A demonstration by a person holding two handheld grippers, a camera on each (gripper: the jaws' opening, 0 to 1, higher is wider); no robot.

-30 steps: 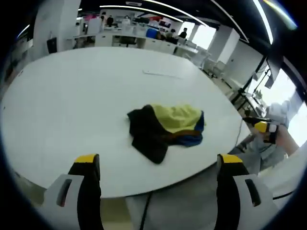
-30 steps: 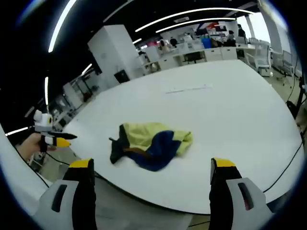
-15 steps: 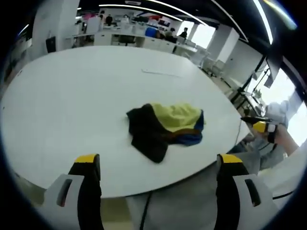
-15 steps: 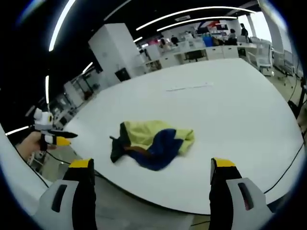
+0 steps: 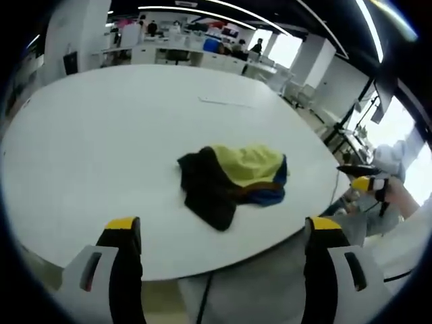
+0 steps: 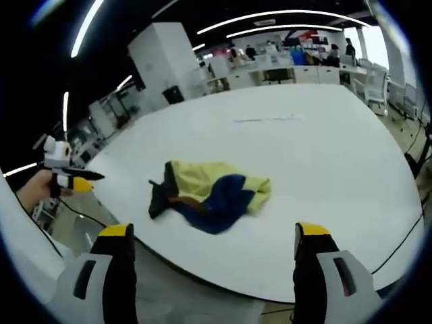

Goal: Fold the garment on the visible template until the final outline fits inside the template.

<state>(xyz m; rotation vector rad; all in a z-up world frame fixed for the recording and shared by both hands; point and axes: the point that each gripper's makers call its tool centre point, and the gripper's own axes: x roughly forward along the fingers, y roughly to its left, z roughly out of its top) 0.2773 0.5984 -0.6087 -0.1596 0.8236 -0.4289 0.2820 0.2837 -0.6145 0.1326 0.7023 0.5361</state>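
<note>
Crumpled yellow, blue and black garment (image 5: pixel 231 182) (unfolded heap) on white table (image 5: pixel 101 135), both grippers' jaws apart, empty.

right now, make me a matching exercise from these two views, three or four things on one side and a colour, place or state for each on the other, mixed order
Things:
1. garment
2. table
3. left gripper
4. thin strip

Descriptions:
A. white, round-edged
B. open, holding nothing
C. crumpled heap of yellow, blue and black
D. lies flat on the table beyond the garment

Pairs: 1-C, 2-A, 3-B, 4-D
</note>
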